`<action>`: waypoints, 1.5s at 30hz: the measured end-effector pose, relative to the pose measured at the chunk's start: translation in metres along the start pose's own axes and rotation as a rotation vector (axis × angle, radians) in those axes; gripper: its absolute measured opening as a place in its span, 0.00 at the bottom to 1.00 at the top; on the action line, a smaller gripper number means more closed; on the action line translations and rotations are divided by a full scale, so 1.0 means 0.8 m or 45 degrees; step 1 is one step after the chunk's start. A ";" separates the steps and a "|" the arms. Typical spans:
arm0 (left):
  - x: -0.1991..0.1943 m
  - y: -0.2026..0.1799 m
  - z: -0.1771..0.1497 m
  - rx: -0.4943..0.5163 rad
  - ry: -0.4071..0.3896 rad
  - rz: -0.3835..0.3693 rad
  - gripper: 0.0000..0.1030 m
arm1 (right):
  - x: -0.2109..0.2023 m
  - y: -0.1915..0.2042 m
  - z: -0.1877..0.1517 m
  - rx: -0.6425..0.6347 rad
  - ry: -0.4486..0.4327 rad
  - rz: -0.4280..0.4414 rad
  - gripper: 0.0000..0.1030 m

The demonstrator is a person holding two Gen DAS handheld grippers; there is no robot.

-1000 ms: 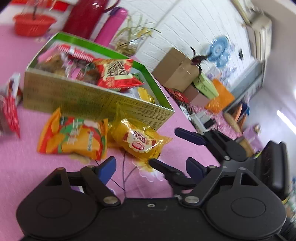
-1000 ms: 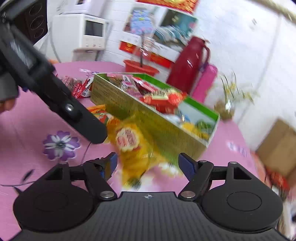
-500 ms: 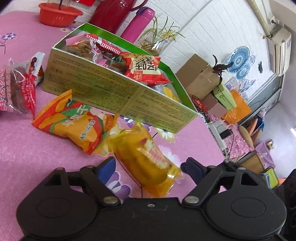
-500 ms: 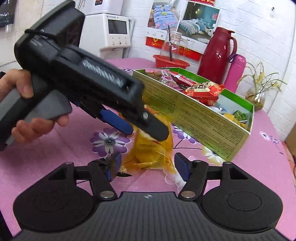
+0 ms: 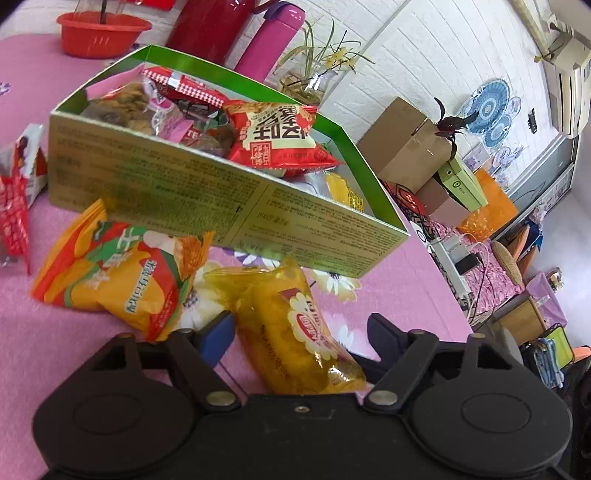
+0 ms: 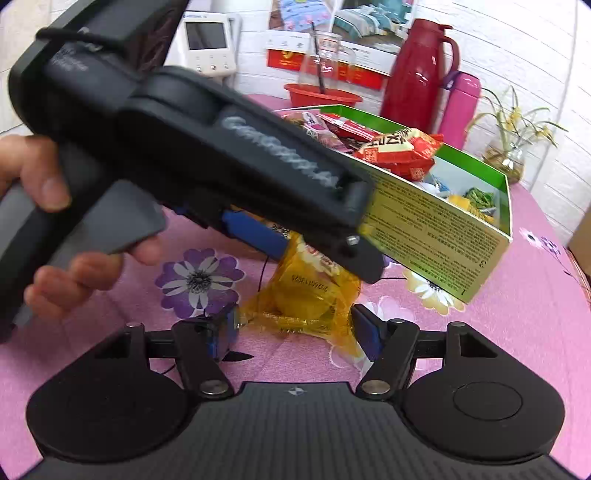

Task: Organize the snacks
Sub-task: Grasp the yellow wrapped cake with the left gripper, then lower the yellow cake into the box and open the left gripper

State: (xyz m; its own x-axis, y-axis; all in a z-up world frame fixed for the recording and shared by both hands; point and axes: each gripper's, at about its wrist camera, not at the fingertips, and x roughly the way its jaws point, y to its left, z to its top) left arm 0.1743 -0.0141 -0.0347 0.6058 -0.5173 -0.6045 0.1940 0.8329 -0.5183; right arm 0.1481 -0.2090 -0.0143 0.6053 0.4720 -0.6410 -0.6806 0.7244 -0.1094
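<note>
A yellow snack packet (image 5: 299, 328) lies on the pink tablecloth in front of the green snack box (image 5: 221, 206). My left gripper (image 5: 301, 332) is open with the packet between its fingers. In the right wrist view the same packet (image 6: 306, 295) lies between the open fingers of my right gripper (image 6: 295, 332), and the left gripper body (image 6: 207, 155) crosses above it. An orange snack bag (image 5: 118, 277) lies to the left. The box (image 6: 436, 218) holds several snack packets, with a red one (image 5: 280, 140) on top.
Red-and-white packets (image 5: 18, 199) lie at the far left. A red basin (image 5: 103, 33), a red thermos (image 6: 417, 77), a pink bottle (image 6: 460, 107) and a flower vase (image 6: 508, 155) stand behind the box. The table edge (image 5: 439, 295) runs at the right.
My left gripper has come down around the yellow packet. My right gripper has moved close to the packet's other end, which now lies between its fingers.
</note>
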 end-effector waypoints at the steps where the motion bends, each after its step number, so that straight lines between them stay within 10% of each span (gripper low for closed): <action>1: 0.003 -0.002 0.002 0.021 0.000 0.020 0.31 | 0.001 0.001 0.001 0.013 0.003 -0.011 0.98; 3: 0.009 -0.006 0.002 0.067 0.003 0.057 0.02 | 0.002 0.002 0.001 0.038 0.003 -0.042 0.87; 21: -0.050 -0.062 0.042 0.225 -0.212 -0.056 0.01 | -0.057 0.010 0.032 -0.037 -0.245 -0.190 0.78; 41: 0.036 -0.077 0.143 0.273 -0.265 -0.152 0.03 | -0.004 -0.081 0.065 0.137 -0.471 -0.335 0.78; 44: 0.052 -0.067 0.148 0.247 -0.235 -0.144 0.21 | 0.015 -0.086 0.063 0.161 -0.450 -0.364 0.81; 45: 0.056 -0.062 0.147 0.233 -0.234 -0.123 0.63 | 0.025 -0.088 0.065 0.173 -0.417 -0.373 0.88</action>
State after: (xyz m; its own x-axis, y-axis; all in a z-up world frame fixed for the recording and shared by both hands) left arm 0.2823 -0.0553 0.0352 0.7044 -0.5654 -0.4291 0.3834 0.8118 -0.4404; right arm 0.2297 -0.2239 0.0200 0.8777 0.3553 -0.3214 -0.4140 0.9001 -0.1355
